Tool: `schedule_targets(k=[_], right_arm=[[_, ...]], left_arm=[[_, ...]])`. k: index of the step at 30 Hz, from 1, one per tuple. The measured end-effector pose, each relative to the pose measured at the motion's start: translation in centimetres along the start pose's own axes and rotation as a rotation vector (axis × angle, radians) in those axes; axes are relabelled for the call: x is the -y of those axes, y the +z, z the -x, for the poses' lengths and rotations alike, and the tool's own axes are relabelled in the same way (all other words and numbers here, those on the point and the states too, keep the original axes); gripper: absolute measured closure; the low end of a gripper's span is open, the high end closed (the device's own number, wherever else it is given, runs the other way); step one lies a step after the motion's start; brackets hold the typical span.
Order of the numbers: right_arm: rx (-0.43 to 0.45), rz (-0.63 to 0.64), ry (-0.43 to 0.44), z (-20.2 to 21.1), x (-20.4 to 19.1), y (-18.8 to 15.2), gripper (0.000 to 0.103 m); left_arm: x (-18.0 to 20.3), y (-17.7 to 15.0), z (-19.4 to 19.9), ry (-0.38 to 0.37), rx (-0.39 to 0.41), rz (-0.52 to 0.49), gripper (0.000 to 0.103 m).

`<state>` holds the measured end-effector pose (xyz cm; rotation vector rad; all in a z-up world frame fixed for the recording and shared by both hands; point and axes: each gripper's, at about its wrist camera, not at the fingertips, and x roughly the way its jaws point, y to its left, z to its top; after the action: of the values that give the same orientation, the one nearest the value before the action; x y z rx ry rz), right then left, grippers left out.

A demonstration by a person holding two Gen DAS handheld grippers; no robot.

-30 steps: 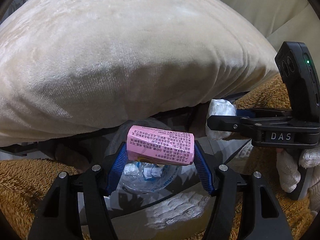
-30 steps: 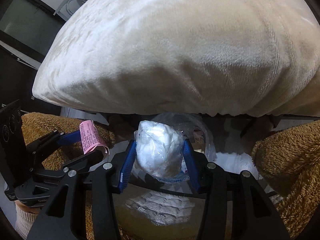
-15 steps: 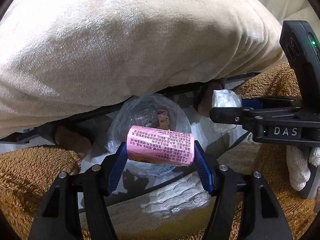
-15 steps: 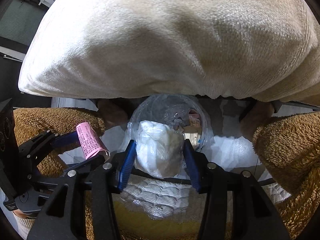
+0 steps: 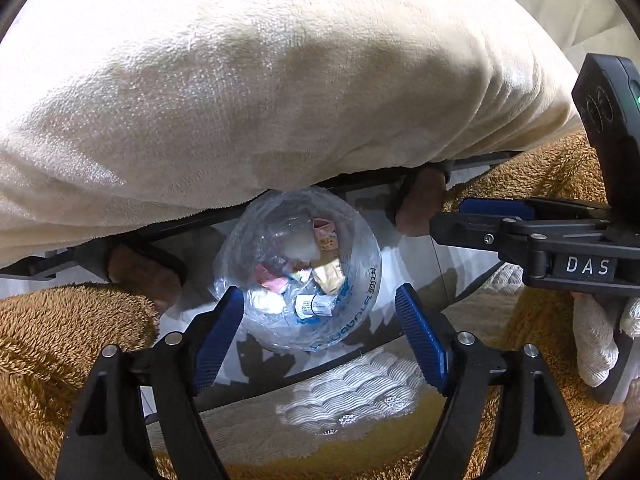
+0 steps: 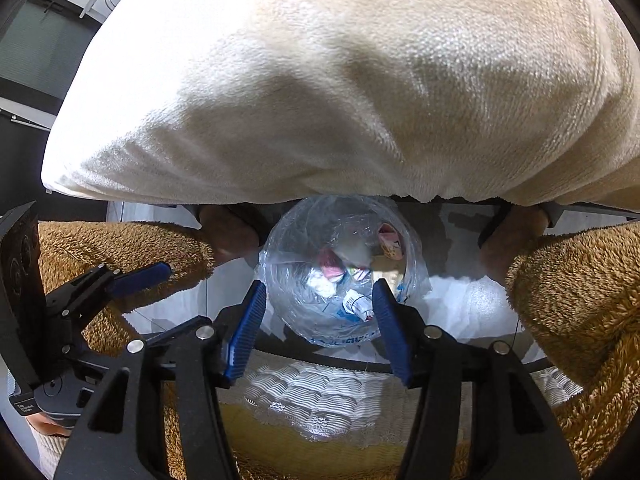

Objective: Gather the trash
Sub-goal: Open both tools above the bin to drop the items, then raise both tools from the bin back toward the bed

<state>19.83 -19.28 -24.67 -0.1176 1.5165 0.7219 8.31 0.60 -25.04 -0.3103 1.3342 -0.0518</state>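
Left gripper (image 5: 320, 340) held over clear-lined trash bin (image 5: 360, 280), jaws just opened wide, nothing clamped, right gripper (image 6: 318, 330) likewise just parted and empty, pink carton (image 5: 270, 278) and wrappers seen inside bin, cream blanket (image 5: 280, 80) draped above.

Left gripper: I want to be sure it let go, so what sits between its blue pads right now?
Nothing is held between the left gripper pads, whose jaws have just been opening; the left wrist view shows only the clear trash bag below.
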Motion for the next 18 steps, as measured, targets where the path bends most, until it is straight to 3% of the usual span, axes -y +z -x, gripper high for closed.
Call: schedule_targets(k=[9,18], right_arm=[[0.079,0.017,0.044,2.2,-0.2,-0.9,0.048],[0.317,0.081,0.178,8.2,-0.5,-2.6,0.048]], left_arm=[[-0.4,-0.5,2.2,-0.024,0.069,0.016,0.026],[-1.0,-0.7,5.8,-0.098,0.22,0.044,0.026]])
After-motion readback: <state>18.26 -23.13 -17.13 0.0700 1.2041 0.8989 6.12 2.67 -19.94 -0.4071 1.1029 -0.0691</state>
